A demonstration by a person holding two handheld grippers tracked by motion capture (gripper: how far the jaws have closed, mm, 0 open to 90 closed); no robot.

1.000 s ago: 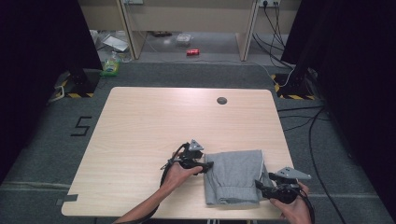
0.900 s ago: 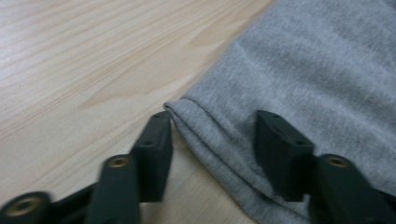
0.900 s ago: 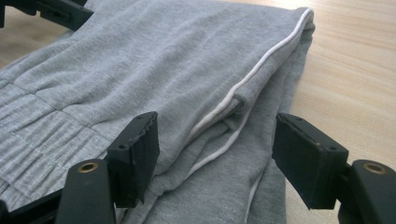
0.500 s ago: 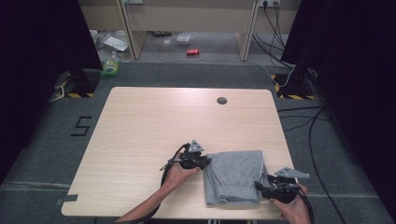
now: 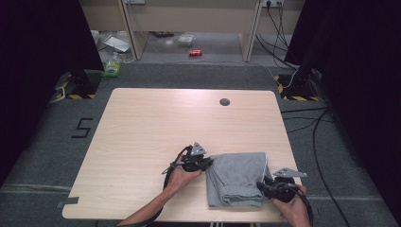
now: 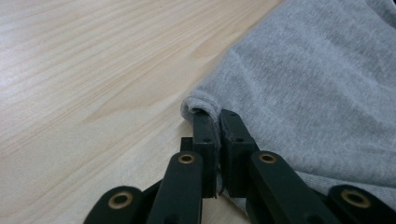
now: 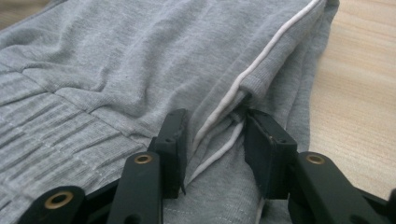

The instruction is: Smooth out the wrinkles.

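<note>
1. A folded grey garment of soft knit (white piping along one side seam, ribbing at one end) lies at the near right of the wooden table.
2. The left gripper has clamped shut on the garment's rolled left edge.
3. The right gripper, jaws just closing and half open, straddles the piped seam.
</note>
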